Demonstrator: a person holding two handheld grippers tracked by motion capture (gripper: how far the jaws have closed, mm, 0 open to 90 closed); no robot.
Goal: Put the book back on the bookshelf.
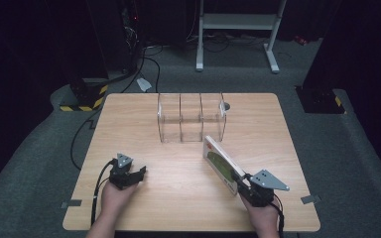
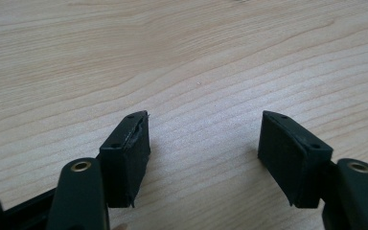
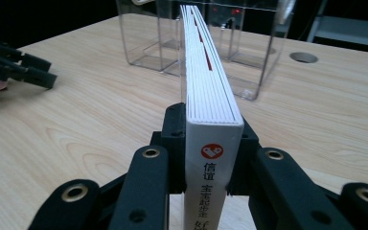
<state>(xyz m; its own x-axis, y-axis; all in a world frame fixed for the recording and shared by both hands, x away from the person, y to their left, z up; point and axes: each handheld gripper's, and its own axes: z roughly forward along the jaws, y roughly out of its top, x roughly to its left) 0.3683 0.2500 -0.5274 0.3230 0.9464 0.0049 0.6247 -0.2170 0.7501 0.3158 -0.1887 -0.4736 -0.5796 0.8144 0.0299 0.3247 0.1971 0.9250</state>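
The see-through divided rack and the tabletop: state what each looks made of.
The clear three-slot rack looks like acrylic or similar rigid plastic, glossy: the table shows through its walls and the edges catch light. The pale tabletop looks like wood or wood-grain laminate, matte: grain lines run across it in the left gripper view; which one can't be told.

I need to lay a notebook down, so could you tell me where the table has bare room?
Bare wood lies between the left gripper and the book, and left of the clear organizer. It is crowded where the right gripper holds the book just before the organizer.
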